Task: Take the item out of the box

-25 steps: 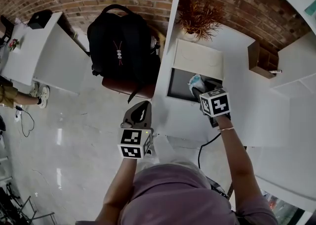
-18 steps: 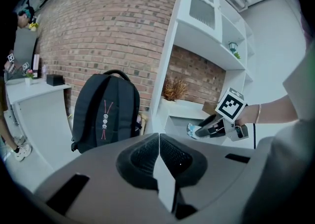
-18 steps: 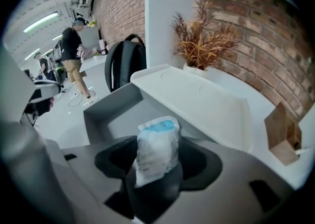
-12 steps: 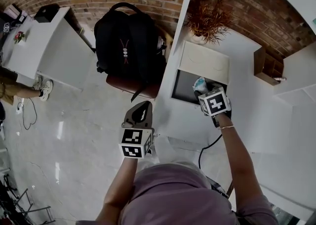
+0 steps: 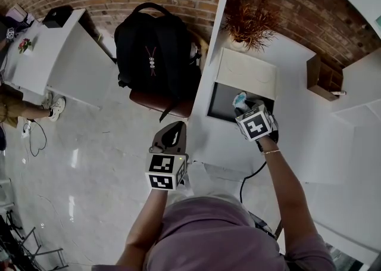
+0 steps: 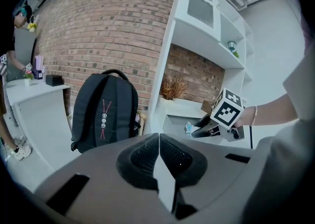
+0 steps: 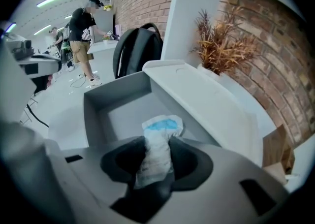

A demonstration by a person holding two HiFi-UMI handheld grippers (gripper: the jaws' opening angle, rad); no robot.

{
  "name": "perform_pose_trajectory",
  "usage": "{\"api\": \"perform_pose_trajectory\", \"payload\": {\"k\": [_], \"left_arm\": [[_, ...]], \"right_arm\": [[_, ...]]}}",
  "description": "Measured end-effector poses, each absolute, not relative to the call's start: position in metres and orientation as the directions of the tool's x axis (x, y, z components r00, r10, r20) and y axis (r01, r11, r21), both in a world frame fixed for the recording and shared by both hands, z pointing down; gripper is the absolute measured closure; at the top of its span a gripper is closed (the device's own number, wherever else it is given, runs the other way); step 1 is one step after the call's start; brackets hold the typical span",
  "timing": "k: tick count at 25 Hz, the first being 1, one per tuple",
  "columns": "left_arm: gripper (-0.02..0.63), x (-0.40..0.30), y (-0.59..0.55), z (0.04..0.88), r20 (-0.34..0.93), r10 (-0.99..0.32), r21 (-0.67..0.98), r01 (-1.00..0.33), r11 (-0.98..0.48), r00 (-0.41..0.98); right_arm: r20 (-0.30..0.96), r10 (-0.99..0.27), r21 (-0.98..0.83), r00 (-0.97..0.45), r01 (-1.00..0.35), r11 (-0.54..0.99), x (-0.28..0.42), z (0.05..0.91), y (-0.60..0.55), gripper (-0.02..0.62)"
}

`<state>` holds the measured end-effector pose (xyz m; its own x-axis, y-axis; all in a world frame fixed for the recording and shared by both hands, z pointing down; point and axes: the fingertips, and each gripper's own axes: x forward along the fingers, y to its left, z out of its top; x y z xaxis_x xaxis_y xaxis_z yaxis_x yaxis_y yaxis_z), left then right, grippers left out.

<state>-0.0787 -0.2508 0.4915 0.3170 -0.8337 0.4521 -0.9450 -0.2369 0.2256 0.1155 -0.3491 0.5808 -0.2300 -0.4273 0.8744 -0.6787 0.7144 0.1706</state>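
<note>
The right gripper (image 5: 245, 106) has pushed a touch further in over the open box (image 5: 221, 108) since a second ago, and its fingers (image 7: 193, 161), spread wide back then, are now closing. And there it is, the packet (image 7: 162, 125) is right between them! In the right gripper view the white packet with its blue patch stands upright between the two dark pads and looks squeezed narrow at the waist where they press on it. Its blue top pokes out above the fingertips.

The packet (image 5: 240, 97) is not out yet. It sits at the right end of the grey box, over the box's inside, with the pale lid (image 5: 246, 73) folded back behind it. The box lies on the white desk (image 5: 220, 145), with a dried plant (image 5: 253, 22) standing beyond the lid against the brick wall.

Over on the other side, the left gripper (image 5: 175, 125) has hardly shifted. It hangs out over the shiny floor (image 5: 89, 162), just off the desk's edge and well apart from the box. Its fingers (image 6: 140, 156) are pressed together with nothing between them. Ahead of it a black backpack (image 5: 155, 49) rests on a brown chair (image 5: 158, 104).
</note>
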Motion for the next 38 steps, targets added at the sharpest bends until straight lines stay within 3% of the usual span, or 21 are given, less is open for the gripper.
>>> {"api": "perform_pose_trajectory", "payload": {"k": [11, 20, 38], "left_arm": [[0.604, -0.085, -0.243, 0.482, 0.438, -0.841, 0.209, -0.945, -0.25, 0.319], [0.604, -0.07, -0.245, 0.477, 0.423, -0.832, 0.197, -0.933, -0.302, 0.359], [0.604, -0.035, -0.256, 0.469, 0.405, -0.786, 0.184, -0.884, -0.429, 0.466]], "right_arm": [[0.813, -0.517, 0.215, -0.266, -0.689, 0.692, 0.111, 0.561, -0.342, 0.456], [0.683, -0.651, 0.223, -0.33, -0.755, 0.616, 0.112, 0.52, -0.333, 0.456], [0.447, -0.82, 0.029, -0.358, -0.91, 0.414, 0.13, 0.449, -0.292, 0.462]]}}
